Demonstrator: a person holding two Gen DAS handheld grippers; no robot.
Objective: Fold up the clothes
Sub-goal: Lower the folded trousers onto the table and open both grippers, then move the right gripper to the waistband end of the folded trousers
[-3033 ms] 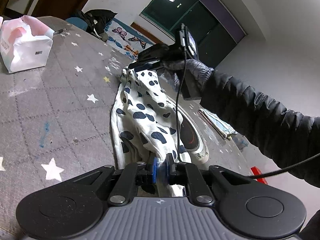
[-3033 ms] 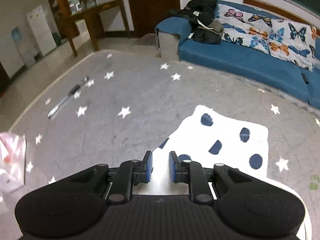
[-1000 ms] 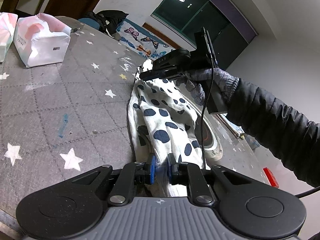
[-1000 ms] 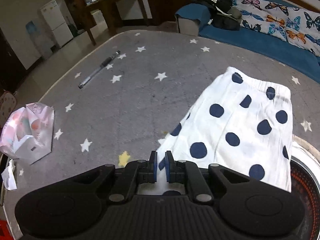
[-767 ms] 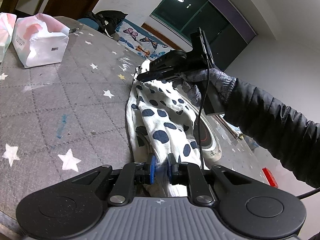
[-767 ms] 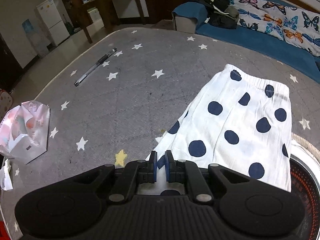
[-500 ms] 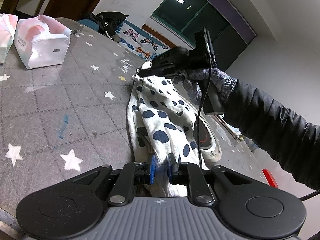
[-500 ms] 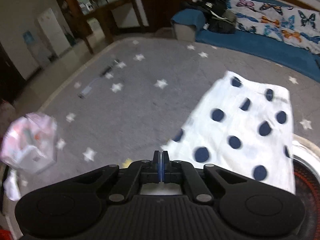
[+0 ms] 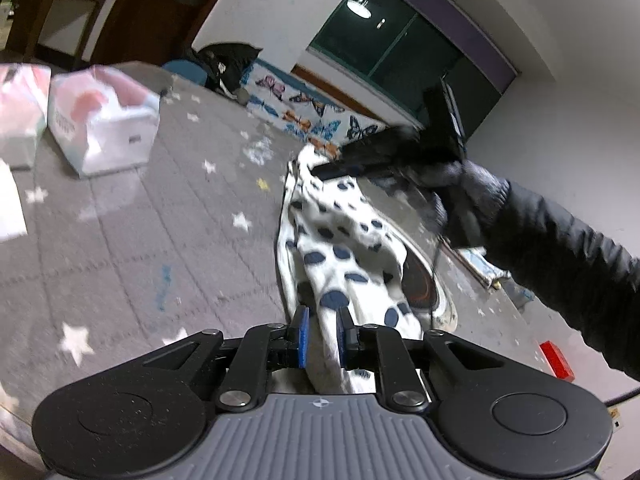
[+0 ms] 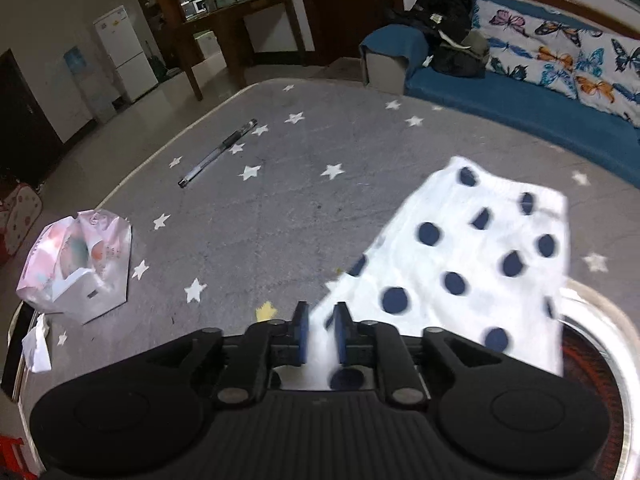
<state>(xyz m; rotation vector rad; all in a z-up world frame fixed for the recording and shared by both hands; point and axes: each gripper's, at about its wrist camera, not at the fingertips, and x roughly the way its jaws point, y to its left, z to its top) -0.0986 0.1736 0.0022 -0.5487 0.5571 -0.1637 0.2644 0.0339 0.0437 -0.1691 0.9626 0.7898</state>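
Note:
A white garment with dark blue dots (image 9: 340, 248) lies stretched along the grey star-patterned table (image 9: 160, 240). My left gripper (image 9: 322, 332) is shut on its bunched near end. At the far end a gloved hand (image 9: 472, 188) holds my right gripper (image 9: 360, 160), blurred, just above the cloth's edge. In the right wrist view the garment (image 10: 472, 248) spreads flat ahead and to the right. My right gripper (image 10: 320, 332) is open, with a strip of the cloth running between its parted fingers.
A round cooker plate (image 10: 592, 344) sits partly under the garment at the right. A pink-and-white tissue pack (image 10: 80, 264) and a pen (image 10: 218, 152) lie on the left of the table. A blue sofa (image 10: 520, 92) stands beyond the far edge.
My right gripper's fingers, fully shut half a second ago, have parted. The garment's far end is blurred and shifting. My left gripper keeps the same hold.

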